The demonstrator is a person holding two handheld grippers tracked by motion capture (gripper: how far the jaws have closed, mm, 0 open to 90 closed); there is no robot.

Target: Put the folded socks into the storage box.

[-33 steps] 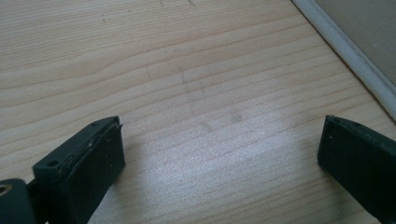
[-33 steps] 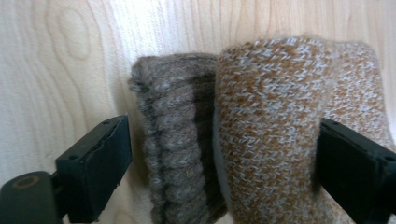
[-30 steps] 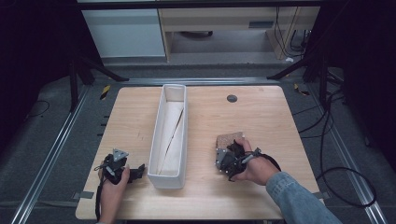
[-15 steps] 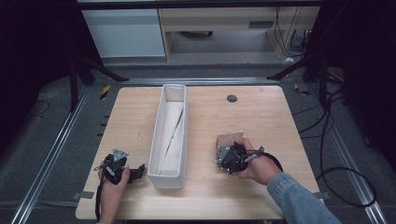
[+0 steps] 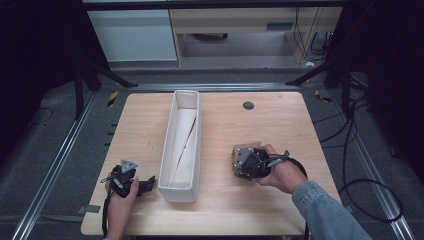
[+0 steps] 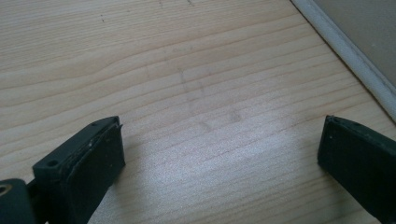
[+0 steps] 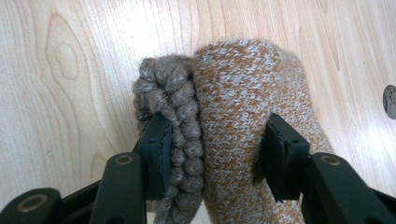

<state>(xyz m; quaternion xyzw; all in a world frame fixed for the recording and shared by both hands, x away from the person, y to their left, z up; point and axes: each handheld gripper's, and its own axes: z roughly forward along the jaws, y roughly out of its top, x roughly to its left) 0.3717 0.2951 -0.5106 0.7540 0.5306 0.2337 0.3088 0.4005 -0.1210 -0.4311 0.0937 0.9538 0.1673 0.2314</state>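
A: Where did the work stand at this moment?

B: The right gripper (image 7: 212, 154) had its fingers (image 7: 156, 156) closed around a rolled knitted item (image 7: 238, 116), brown and tan, which lay on the worktop (image 5: 280, 120) right of centre, toward the near edge. The grasp appeared made; the lift and any placing remained. The long white tray (image 5: 192, 107), left of the knit, looked the likely destination, though that was a judgement.

A: And the other hand?

B: The left gripper (image 6: 219, 154) rested near the tray's near end, its fingers (image 6: 93, 158) spread wide over bare wood, holding nothing.

A: What stayed unclear?

B: In the high view the right hand (image 5: 280, 172) covered most of the knit, so its full shape was hidden. Whether it was a sock, a sleeve or a hat could not be told. The pale sheet-like contents (image 5: 182, 145) of the tray were hard to identify.
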